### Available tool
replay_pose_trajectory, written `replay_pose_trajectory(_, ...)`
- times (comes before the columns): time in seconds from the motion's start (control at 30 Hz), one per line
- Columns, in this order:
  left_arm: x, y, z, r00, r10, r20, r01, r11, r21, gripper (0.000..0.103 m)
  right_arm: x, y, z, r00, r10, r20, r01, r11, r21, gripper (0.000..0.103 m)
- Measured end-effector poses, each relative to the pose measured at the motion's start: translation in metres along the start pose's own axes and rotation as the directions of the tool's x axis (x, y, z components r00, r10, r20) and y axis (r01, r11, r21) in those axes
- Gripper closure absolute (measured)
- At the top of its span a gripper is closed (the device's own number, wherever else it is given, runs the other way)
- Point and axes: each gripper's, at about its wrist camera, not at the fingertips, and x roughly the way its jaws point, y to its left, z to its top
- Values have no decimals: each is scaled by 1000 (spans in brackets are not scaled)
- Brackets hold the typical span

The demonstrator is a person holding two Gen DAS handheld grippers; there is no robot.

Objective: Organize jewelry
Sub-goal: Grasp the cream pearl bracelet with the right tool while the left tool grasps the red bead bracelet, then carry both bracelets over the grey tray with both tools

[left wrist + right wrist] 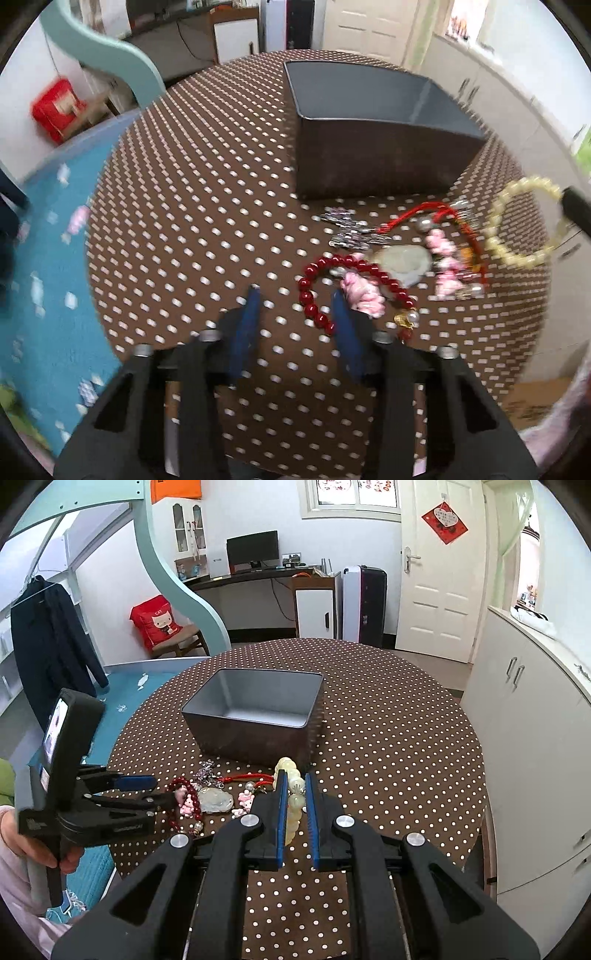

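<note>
While the right tongs (pixel 294 786) stand clamped on the pale cream bead bracelet (pixel 293 794), holding it lifted just in front of the open grey metal tin (pixel 258 709), the left tongs (pixel 295 299) reach down at the near edge of the jewelry pile on the round table with the brown white-dotted cloth (pixel 388 738). Their blue fingers stand apart with bare cloth between them, the right-hand finger just beside the dark red bead bracelet (pixel 314 291) and the pink charm (pixel 364 295); nothing is gripped there.

Beyond lie a pale green stone pendant (pixel 404 264), a silver chain (pixel 347 232) and a red cord bracelet with small bells (pixel 436 218), all heaped together just before the tin, which looks empty inside.

By my reading, the sorting has barely begun: one piece is picked up and not yet stowed. The next move calls for carrying the cream bracelet over the tin's near rim and releasing it inside. The left tongs would need to shift toward the red beads so a strand sits between the fingers, taking care not to drag the tangled charms along.
</note>
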Motion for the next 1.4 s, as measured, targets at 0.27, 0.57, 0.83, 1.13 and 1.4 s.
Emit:
replay_pose_trajectory(0.27,2,13,8,1000,5,-1,-5,999,-43,96,-2,-11,0,1000,16,5,-16,1000,12,94)
replay_pose_trajectory(0.57,-37,27,22,991,-88,97,95,993,-72,96,-5,-10,7,999,12,30,-11,1000,-11,94)
replay_pose_trajectory(0.83,-67,22,35,976,-149,156,161,985,-67,96,-8,-9,29,996,38,80,-36,999,-28,94)
replay_pose_trajectory(1.13,-105,17,59,953,-152,261,171,984,-53,96,-8,-7,61,989,58,135,-51,997,-57,94)
replay_pose_trajectory(1.4,-120,13,96,931,-171,322,196,980,-46,96,8,-2,84,988,66,142,-54,995,-85,94)
